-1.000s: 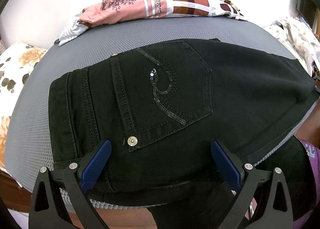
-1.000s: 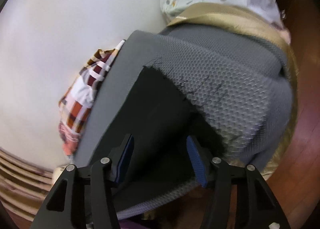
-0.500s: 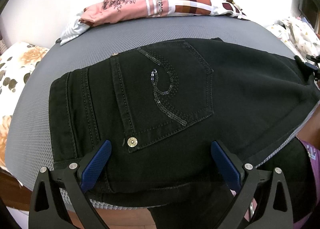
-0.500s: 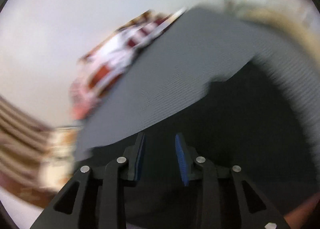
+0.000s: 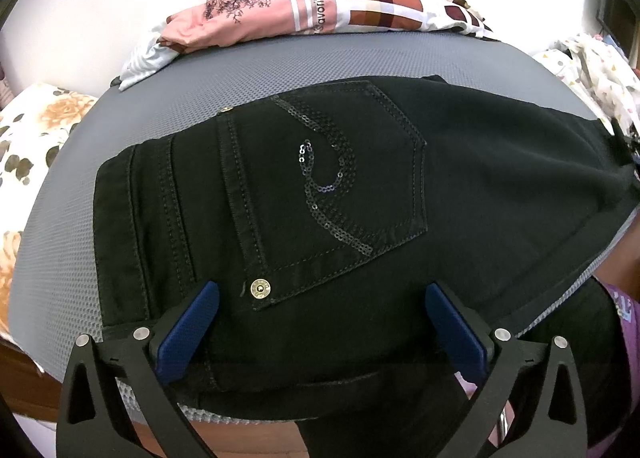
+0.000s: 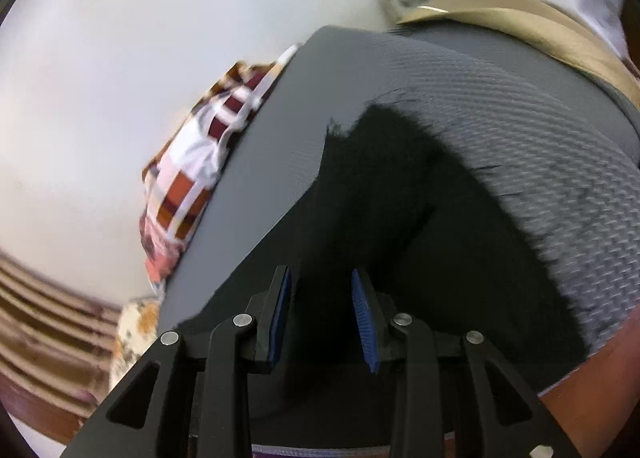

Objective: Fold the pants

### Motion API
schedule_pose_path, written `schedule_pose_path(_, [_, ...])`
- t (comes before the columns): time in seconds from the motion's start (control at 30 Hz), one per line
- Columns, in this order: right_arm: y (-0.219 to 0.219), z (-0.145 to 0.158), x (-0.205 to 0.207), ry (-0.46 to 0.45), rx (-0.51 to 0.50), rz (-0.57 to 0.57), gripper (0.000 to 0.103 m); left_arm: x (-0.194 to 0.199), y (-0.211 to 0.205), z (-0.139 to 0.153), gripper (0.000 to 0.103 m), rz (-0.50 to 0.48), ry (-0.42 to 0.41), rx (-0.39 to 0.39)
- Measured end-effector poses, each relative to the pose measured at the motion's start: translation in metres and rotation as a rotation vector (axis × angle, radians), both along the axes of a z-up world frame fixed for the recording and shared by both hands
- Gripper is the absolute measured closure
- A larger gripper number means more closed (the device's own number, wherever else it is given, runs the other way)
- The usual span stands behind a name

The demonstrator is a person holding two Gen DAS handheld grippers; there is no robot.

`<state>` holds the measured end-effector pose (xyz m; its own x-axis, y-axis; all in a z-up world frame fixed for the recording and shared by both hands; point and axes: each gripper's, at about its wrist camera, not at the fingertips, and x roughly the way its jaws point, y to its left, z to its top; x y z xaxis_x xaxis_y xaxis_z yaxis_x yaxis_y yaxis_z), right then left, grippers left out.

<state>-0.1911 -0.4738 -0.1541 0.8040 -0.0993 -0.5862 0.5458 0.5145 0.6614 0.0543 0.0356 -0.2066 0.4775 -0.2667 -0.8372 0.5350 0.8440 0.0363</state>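
The black pants (image 5: 320, 197) are lying flat across a grey mesh pad (image 5: 280, 69), back pocket (image 5: 332, 185) up, its sequin swirl catching the light and a brass rivet (image 5: 261, 289) shining at the pocket's near corner. The left tool (image 5: 320, 318) is hovering over the near edge of the pants, its blue pads (image 5: 188, 332) spread wide, one on each side of the rivet area, and pinching nothing. At the pants' far right end, the right tool (image 6: 322, 310) is sitting low over the dark cloth beside the frayed hem (image 6: 400, 105). Its jaws have just been closing and are now standing narrowly apart; black cloth is lying in the gap, but that view is blurred and I cannot tell whether the pads are pressing on it.

No containers are showing. Beyond the pants, a pink and checked garment (image 5: 304, 5) is lying crumpled at the pad's far edge against a white wall (image 5: 80, 9). A floral cloth (image 5: 28, 145) is spreading out to the left of the pad, and a white dotted cloth (image 5: 600, 69) is bunching at the right. Brown wood (image 6: 592, 370) is showing beneath the pad's near edge. A bit of purple sleeve (image 5: 624, 306) is peeking in low on the right.
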Motion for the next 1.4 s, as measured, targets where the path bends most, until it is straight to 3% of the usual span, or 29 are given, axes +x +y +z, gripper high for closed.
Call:
schedule_pose_path(0.2, [0.031, 0.023, 0.025, -0.009, -0.089, 0.126, 0.067, -0.001, -0.002, -0.001, 0.001, 0.001, -0.002, 0.001])
schedule_pose_path(0.37, [0.025, 0.006, 0.027, 0.005, -0.040, 0.121, 0.067, -0.001, -0.002, -0.001, 0.001, 0.001, -0.002, 0.000])
schedule_pose_path(0.57, [0.034, 0.017, 0.024, 0.026, -0.125, 0.145, 0.067, -0.002, -0.001, -0.001, 0.001, 0.000, -0.002, 0.000])
schedule_pose_path(0.83, [-0.010, 0.006, 0.011, 0.069, -0.113, -0.024, 0.065, -0.001, 0.000, 0.000, 0.001, 0.003, -0.001, -0.002])
schedule_pose_path(0.97, [-0.020, 0.000, 0.010, 0.068, -0.102, -0.045, 0.065, 0.000, 0.001, 0.000, 0.000, 0.007, -0.002, -0.005])
schedule_pose_path(1.3, [0.041, 0.022, 0.048, 0.074, -0.205, 0.162, 0.065, 0.000, 0.000, -0.001, 0.000, 0.008, -0.004, -0.007])
schedule_pose_path(1.4, [0.037, 0.018, 0.046, 0.071, -0.188, 0.163, 0.065, 0.000, 0.001, -0.002, 0.000, 0.008, -0.006, -0.012])
